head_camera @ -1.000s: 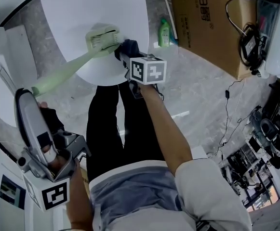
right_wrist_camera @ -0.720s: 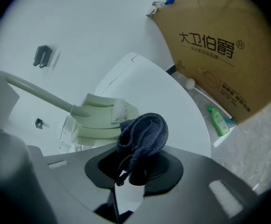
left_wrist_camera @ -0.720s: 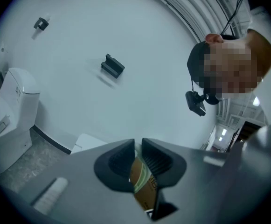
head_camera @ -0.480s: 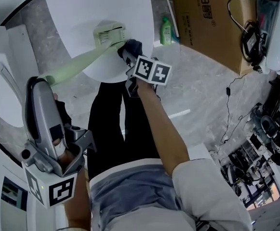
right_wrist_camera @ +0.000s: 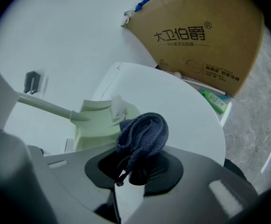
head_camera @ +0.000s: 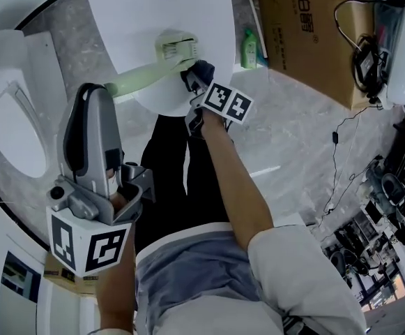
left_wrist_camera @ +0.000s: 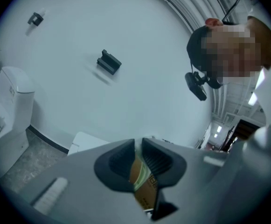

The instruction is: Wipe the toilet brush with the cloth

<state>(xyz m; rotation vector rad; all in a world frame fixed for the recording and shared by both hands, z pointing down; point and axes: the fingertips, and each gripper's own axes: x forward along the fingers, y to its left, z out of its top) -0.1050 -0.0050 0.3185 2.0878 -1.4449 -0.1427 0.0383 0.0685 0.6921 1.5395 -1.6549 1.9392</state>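
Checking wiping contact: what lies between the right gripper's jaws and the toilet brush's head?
A bunched dark blue knitted cloth, gripped by the right gripper, fills that stretch up to the pale green toilet brush head; the right gripper view shows it.

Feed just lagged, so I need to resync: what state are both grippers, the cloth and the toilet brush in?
left gripper: shut on the toilet brush handle.
right gripper: shut on the cloth.
cloth: bunched, against the brush head.
toilet brush: held by its handle, head over the white table.
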